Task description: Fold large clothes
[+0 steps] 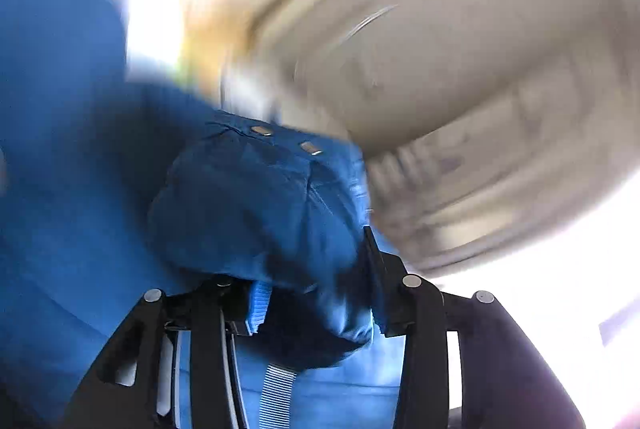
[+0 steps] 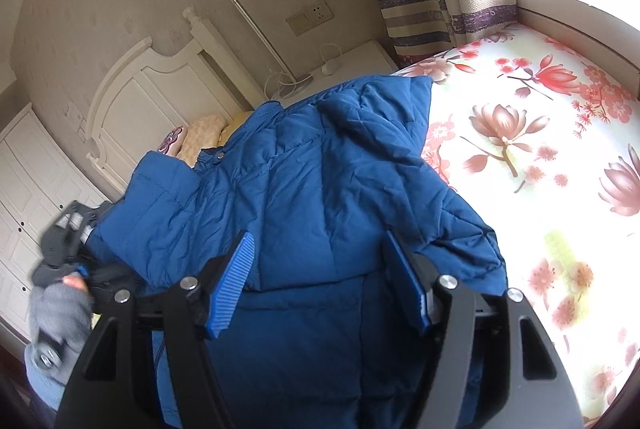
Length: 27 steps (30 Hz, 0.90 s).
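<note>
Left claw (image 1: 316,293) grips bunched blue jacket (image 2: 320,169) on floral bed (image 2: 540,149)

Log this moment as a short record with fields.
garment: blue padded jacket, partly folded on the bed
surface: floral bed sheet
left tool: closed on a bunched fold of the jacket
right tool: open above the jacket, pads clear of the cloth
background: white headboard, striped curtain
left view: motion-blurred
</note>
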Available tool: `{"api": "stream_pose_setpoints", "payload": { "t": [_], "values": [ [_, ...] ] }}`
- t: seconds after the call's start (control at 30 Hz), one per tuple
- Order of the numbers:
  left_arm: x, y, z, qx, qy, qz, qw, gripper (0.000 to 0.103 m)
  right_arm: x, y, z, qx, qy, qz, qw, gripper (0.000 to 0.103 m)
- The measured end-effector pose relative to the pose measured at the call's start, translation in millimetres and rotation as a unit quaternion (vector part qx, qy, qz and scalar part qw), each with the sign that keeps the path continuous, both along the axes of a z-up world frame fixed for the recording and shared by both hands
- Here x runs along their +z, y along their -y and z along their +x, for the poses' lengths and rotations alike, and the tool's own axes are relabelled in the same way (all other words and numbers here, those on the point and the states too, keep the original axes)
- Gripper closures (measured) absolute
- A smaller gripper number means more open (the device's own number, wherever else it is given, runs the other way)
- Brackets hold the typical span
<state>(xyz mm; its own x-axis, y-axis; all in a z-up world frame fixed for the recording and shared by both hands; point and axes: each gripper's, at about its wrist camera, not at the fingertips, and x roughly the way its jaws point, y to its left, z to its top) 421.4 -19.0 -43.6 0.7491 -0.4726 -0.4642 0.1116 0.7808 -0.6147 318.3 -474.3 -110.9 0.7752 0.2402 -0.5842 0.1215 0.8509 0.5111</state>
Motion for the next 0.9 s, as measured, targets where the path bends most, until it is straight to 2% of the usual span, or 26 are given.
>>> {"api": "stream_pose_setpoints", "payload": {
  "t": [0.03,0.07,0.13,0.17,0.2,0.23,0.27,0.3,0.37,0.4,0.43,0.47,0.5,0.57,0.6,0.67,0.7,0.73,0.77,0.87,0.9],
  "values": [
    [16.2,8.5,-17.3,0.012,0.042,0.084,0.9955,0.067,0.2,-0.4,-0.2,0.0,0.0,0.001,1.0,0.037],
    [26.4,15.4,-39.8,0.036,0.076,0.174,0.9811,0.067,0.0,0.4,-0.3,0.0,0.0,0.001,1.0,0.037],
    [20.5,12.1,-58.1,0.052,0.076,0.23,0.9688,0.067,0.3,0.6,-0.5,-0.001,0.001,0.002,1.0,0.037],
    [12.7,7.2,-59.5,0.052,0.061,0.233,0.9692,0.066,0.4,1.3,-0.6,0.0,0.001,0.003,1.0,0.036],
    [5.9,2.0,-56.1,0.049,0.043,0.228,0.9714,0.061,0.5,1.1,-1.0,-0.001,0.001,0.003,1.0,0.036],
    [-12.0,-5.7,-46.7,0.038,0.011,0.216,0.9756,0.035,0.4,1.7,-1.1,-0.001,0.001,0.004,1.0,0.036],
    [-30.6,-14.2,-33.1,0.017,-0.023,0.195,0.9804,0.022,0.5,1.7,-1.3,-0.001,0.001,0.004,1.0,0.036],
    [-45.0,-24.2,-21.6,0.008,-0.046,0.176,0.9833,0.017,0.6,1.8,-1.4,-0.001,0.001,0.004,1.0,0.036],
    [-67.0,-48.8,-0.5,0.014,-0.11,0.14,0.9839,0.017,0.8,2.2,-1.6,-0.001,0.001,0.003,1.0,0.036],
    [-73.1,-59.6,8.9,0.019,-0.117,0.127,0.9847,0.017,0.8,2.5,-1.8,-0.001,0.001,0.003,1.0,0.036],
    [-72.3,-72.4,3.3,0.046,-0.112,0.113,0.9863,0.017,1.0,2.5,-2.0,-0.001,0.001,0.003,1.0,0.036],
    [-67.3,-80.3,-3.1,0.08,-0.102,0.116,0.9847,0.017,1.1,3.4,-2.4,-0.002,0.001,0.003,1.0,0.036],
    [-52.6,-87.6,-16.2,0.129,-0.074,0.128,0.9805,0.017,0.9,3.5,-2.7,-0.002,0.002,0.004,1.0,0.036],
    [-29.0,-81.8,-33.5,0.15,-0.016,0.153,0.9766,0.017,0.7,4.0,-2.8,-0.003,0.001,0.005,1.0,0.036],
    [-18.9,-75.8,-36.3,0.142,0.003,0.171,0.975,0.017,0.7,4.1,-2.5,-0.003,0.0,0.004,1.0,0.036],
    [-5.2,-41.4,-28.3,0.086,0.031,0.244,0.9654,0.014,0.7,4.4,-2.3,-0.002,-0.002,0.002,1.0,0.036],
    [-7.0,-24.0,-18.4,0.045,0.03,0.277,0.9592,0.01,0.6,3.7,-2.2,-0.002,-0.003,0.001,1.0,0.036],
    [-15.1,-9.9,-7.6,0.018,0.023,0.296,0.9546,0.009,0.7,3.4,-2.2,-0.002,-0.004,0.0,1.0,0.036],
    [-30.0,3.8,5.5,-0.008,0.003,0.324,0.9459,0.009,0.9,3.7,-2.4,-0.003,-0.004,-0.001,1.0,0.036],
    [-76.8,9.8,40.4,-0.012,-0.088,0.369,0.9251,0.009,1.2,2.2,-1.8,-0.003,-0.006,-0.006,1.0,0.036],
    [-87.9,10.9,45.1,-0.013,-0.098,0.369,0.9243,0.005,1.1,1.4,-1.6,-0.004,-0.007,-0.007,1.0,0.036]
  ]
}}
